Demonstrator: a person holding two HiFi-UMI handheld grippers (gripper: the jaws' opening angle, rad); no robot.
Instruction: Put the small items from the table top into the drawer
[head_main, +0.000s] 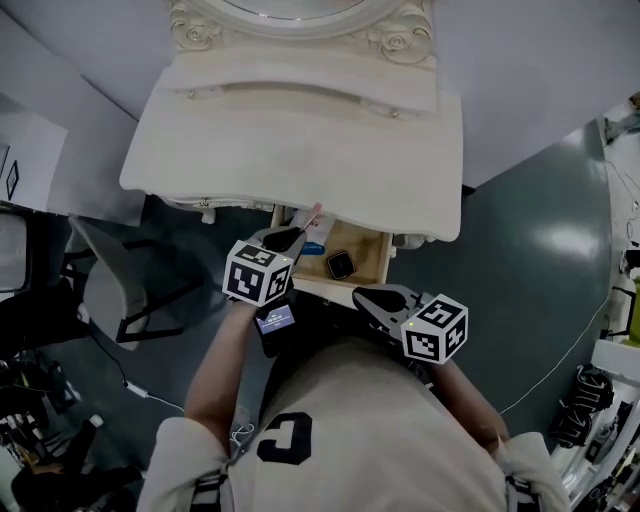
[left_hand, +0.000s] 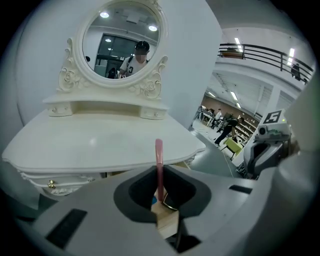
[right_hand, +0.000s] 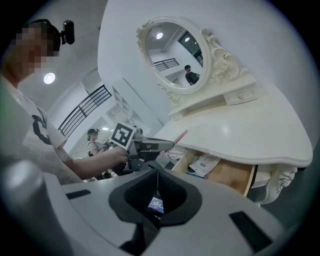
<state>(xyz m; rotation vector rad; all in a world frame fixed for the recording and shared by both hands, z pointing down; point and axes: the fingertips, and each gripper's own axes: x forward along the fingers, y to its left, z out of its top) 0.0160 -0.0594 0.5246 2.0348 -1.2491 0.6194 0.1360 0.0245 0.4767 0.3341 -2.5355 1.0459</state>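
Thin pink stick (left_hand: 159, 152) tight in the left gripper (left_hand: 159, 176) at the open drawer (head_main: 368, 248); right gripper (right_hand: 156, 189) closed, empty

An oval mirror (left_hand: 122, 42) in a carved cream frame (left_hand: 66, 80) stands upright against a white wall (left_hand: 200, 60). A grey chair (head_main: 110, 285) sits on the dark teal floor (head_main: 540, 230), and a thin white cable (head_main: 565, 352) trails across that floor. Farther off, a black railing (left_hand: 265, 52) lines an upper level, and people (left_hand: 225, 125) stand near a yellow-green chair (left_hand: 231, 146).
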